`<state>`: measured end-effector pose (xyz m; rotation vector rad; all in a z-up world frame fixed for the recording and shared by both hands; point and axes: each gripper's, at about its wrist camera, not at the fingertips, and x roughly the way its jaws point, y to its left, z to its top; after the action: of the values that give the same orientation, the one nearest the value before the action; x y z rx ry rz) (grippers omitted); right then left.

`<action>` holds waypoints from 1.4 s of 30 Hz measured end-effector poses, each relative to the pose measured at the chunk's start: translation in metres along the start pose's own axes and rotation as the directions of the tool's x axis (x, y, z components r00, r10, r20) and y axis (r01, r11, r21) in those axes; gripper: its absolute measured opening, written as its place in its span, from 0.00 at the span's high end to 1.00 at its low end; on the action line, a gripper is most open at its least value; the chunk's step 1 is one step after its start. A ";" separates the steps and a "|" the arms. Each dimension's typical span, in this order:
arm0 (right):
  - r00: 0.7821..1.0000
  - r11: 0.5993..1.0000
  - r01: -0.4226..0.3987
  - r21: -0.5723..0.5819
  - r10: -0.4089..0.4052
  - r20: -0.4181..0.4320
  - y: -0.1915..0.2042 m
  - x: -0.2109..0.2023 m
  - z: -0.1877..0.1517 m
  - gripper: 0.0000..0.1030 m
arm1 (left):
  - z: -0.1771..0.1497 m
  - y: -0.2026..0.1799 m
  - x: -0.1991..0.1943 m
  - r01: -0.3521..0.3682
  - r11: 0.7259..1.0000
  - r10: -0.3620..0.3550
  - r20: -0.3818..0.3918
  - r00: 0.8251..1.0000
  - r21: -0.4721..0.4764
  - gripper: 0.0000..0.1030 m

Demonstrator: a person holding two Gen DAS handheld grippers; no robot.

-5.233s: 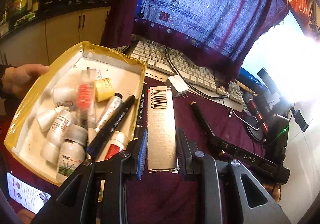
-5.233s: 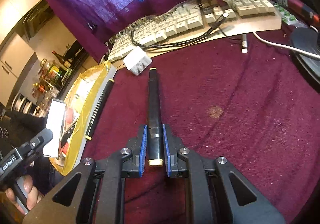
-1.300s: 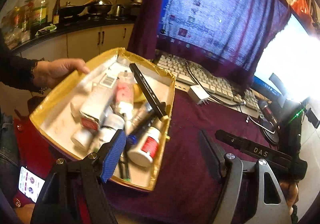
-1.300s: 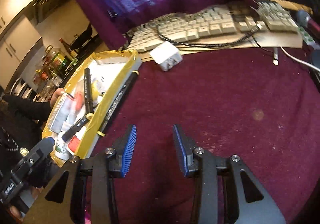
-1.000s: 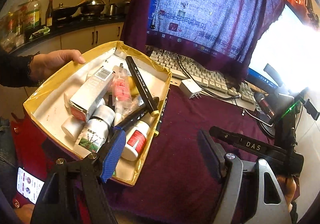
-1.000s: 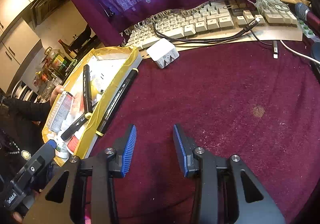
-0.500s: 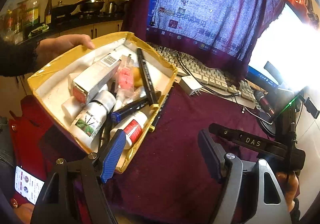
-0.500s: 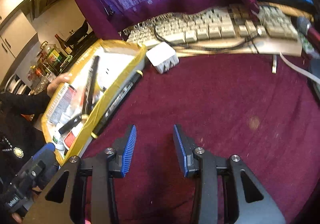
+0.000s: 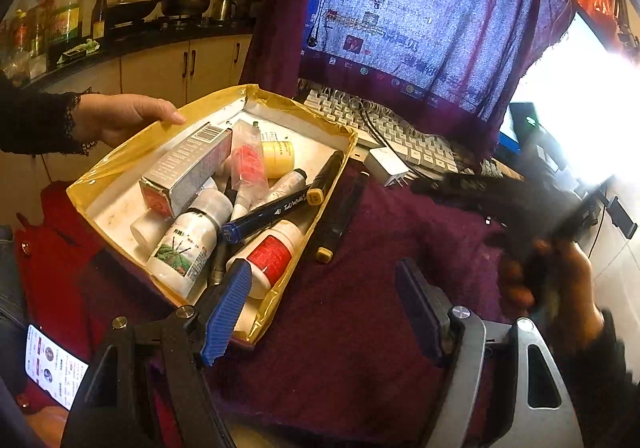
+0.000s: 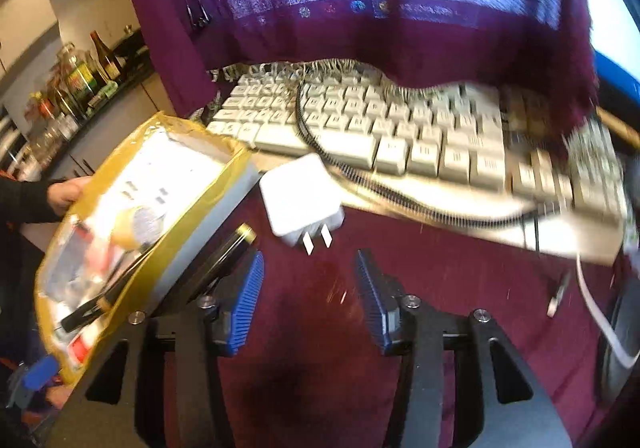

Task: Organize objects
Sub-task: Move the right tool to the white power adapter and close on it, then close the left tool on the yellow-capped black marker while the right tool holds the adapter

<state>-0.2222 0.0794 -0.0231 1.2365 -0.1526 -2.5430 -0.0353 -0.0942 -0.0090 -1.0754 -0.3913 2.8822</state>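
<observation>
A yellow-edged box (image 9: 208, 108) (image 10: 168, 216), held by a bare hand (image 9: 120, 116), is full of white bottles, a grey carton (image 9: 188, 168), tubes and markers. A black marker (image 9: 340, 216) (image 10: 224, 252) lies on the maroon cloth against the box's right wall. A white charger plug (image 10: 300, 200) (image 9: 386, 166) lies just beyond. My left gripper (image 9: 324, 308) is open and empty by the box's near corner. My right gripper (image 10: 312, 288) is open and empty, just short of the plug; it appears blurred in the left wrist view (image 9: 480, 188).
A white keyboard (image 10: 400, 128) with a coiled black cable sits behind the plug, under a monitor draped in purple cloth (image 9: 420, 8). A kitchen counter with pots and bottles (image 9: 100, 16) is at the far left. A phone (image 9: 52, 368) lies lower left.
The right gripper has moved forward toward the charger plug and keyboard. The box has tilted and shifted slightly in the hand. The left gripper stays open.
</observation>
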 end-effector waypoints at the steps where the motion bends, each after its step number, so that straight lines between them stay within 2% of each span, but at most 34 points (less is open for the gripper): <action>1: 1.000 1.000 0.017 -0.015 -0.017 0.000 0.000 0.005 0.005 0.55 | -0.001 0.001 0.001 0.003 1.000 -0.003 -0.005 1.000 -0.004 0.33; 4: 0.996 0.994 0.086 -0.059 -0.086 0.002 0.002 0.017 0.013 0.53 | -0.002 0.002 0.004 0.008 1.000 -0.008 -0.015 1.000 -0.007 0.33; 6: 0.995 0.990 0.101 -0.096 -0.100 0.017 0.007 0.023 0.018 0.45 | -0.002 0.002 0.006 0.011 1.000 -0.011 -0.019 1.000 -0.010 0.33; 8: 0.993 0.984 0.121 -0.128 -0.118 0.030 0.012 0.026 0.023 0.45 | -0.002 0.002 0.008 0.017 1.000 -0.018 -0.028 0.999 -0.012 0.33; 11: 0.995 0.986 0.101 -0.132 -0.099 0.020 0.013 0.032 0.030 0.45 | -0.002 0.004 0.011 0.019 1.000 -0.020 -0.036 0.999 -0.014 0.33; 14: 0.999 0.990 0.038 -0.137 -0.040 -0.007 0.017 0.037 0.030 0.44 | -0.003 0.005 0.013 0.022 1.000 -0.022 -0.041 0.999 -0.018 0.33; 18: 0.994 0.976 0.103 -0.191 -0.108 -0.014 0.024 0.047 0.025 0.44 | -0.002 0.007 0.014 0.027 0.999 -0.028 -0.046 0.999 -0.021 0.33; 21: 0.995 0.984 0.094 -0.150 -0.097 -0.013 0.017 0.048 0.027 0.44 | -0.001 0.009 0.017 0.031 0.999 -0.032 -0.049 0.998 -0.026 0.33; 23: 0.996 0.985 0.090 -0.146 -0.093 -0.011 0.016 0.047 0.028 0.45 | -0.001 0.009 0.018 0.030 0.999 -0.032 -0.055 0.998 -0.027 0.33; 25: 0.996 0.983 0.088 -0.159 -0.090 -0.006 0.016 0.044 0.027 0.53 | -0.002 0.009 0.020 0.028 0.999 -0.030 -0.060 0.998 -0.026 0.33; 27: 0.993 0.980 0.117 -0.163 -0.120 -0.010 0.019 0.044 0.025 0.56 | -0.002 0.008 0.019 0.028 0.999 -0.030 -0.062 0.998 -0.024 0.33; 32: 0.993 0.990 0.100 -0.104 -0.105 -0.052 0.017 0.020 -0.003 0.57 | -0.003 0.002 0.015 0.026 1.000 -0.026 -0.055 0.998 -0.007 0.33; 35: 0.996 0.998 0.054 -0.023 -0.056 -0.076 0.012 -0.001 -0.025 0.57 | -0.003 0.000 0.016 0.029 1.000 -0.029 -0.056 0.998 -0.006 0.33; 39: 0.999 0.997 0.001 0.083 0.002 -0.036 0.003 -0.035 -0.059 0.57 | -0.004 -0.002 0.017 0.028 1.000 -0.028 -0.059 0.998 -0.005 0.33; 42: 1.000 0.992 -0.015 0.123 0.014 0.013 -0.002 -0.052 -0.079 0.57 | -0.005 -0.008 0.018 0.012 1.000 -0.011 -0.054 0.998 0.012 0.33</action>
<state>-0.1307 0.1007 -0.0341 1.2590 -0.3244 -2.5627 -0.0464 -0.0837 -0.0221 -1.1424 -0.3756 2.8350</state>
